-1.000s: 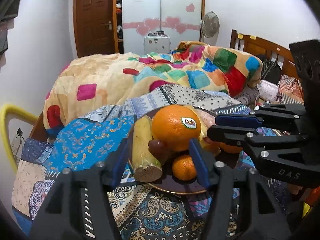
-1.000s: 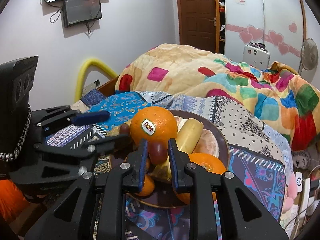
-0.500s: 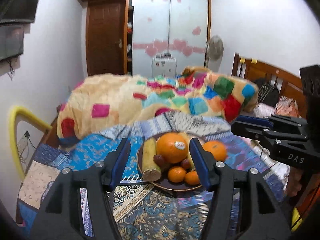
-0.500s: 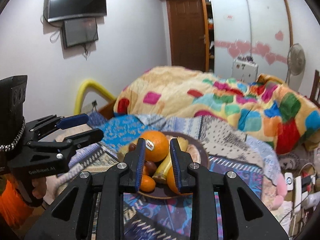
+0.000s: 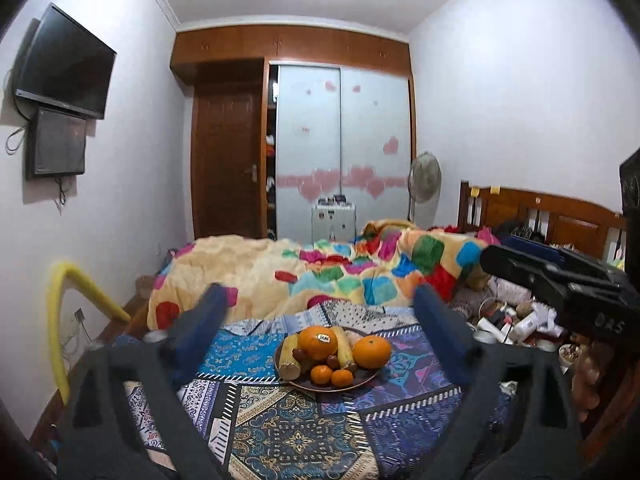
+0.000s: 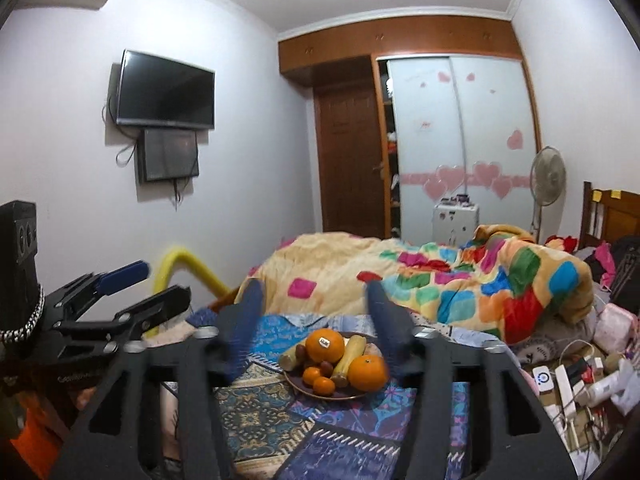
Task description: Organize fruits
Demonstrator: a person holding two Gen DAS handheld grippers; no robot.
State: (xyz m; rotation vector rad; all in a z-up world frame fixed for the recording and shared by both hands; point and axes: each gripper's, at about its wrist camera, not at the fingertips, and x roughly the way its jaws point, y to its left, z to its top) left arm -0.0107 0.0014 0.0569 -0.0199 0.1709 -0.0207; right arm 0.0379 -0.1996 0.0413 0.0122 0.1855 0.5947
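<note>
Two large oranges (image 5: pixel 318 343), two small ones (image 5: pixel 321 374) (plus bananas) are seen on one plate (image 5: pixel 362 380); both grippers' (image 5: pixel 320 312) (image 6: pixel 314 310) jaws are held apart.

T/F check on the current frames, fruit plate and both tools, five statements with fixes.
1. The left tool is open and holds nothing. True.
2. The right tool is clamped on a banana. False: it is open and empty, with every fruit on the plate.
3. The stickered orange sits atop the pile. True.
4. The plate rests on a bare wooden table. False: it sits on a patterned bedspread.
5. Two small mandarins lie at the plate's near edge. True.
</note>
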